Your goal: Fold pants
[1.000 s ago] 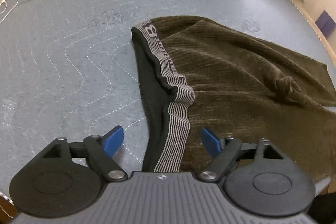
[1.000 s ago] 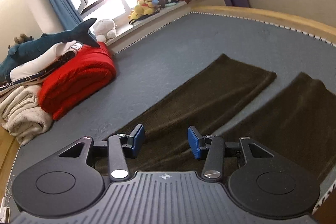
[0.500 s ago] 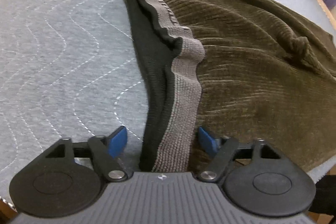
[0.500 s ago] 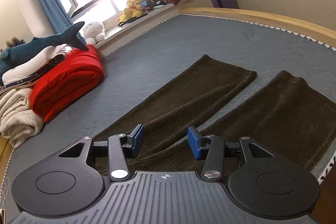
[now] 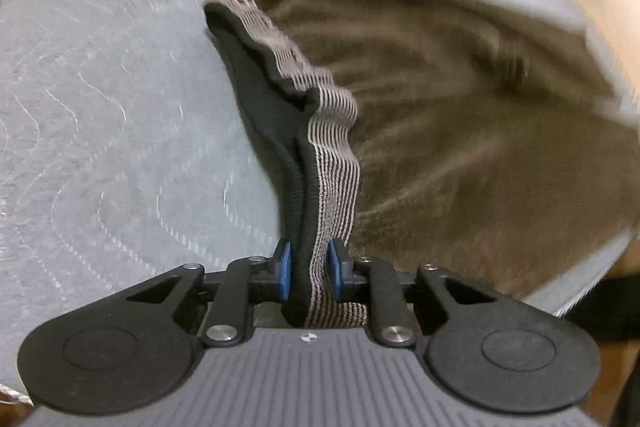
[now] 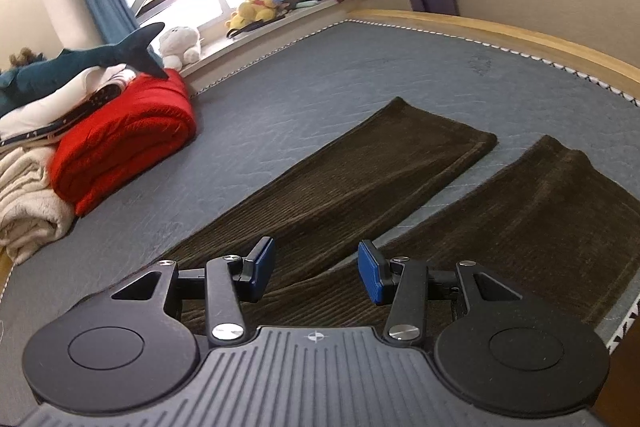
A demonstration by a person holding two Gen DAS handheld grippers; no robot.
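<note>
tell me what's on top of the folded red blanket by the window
A teal plush shark's tail rests on the folded red blanket, beside white folded bedding. Whatever lies beneath that pile is hidden.

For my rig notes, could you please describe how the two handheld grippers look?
Both look alike: the left gripper and right gripper have blue pads on black linkage arms with silver screws, round black discs either side, and a grey ribbed body bearing a small crosshair mark.
</note>
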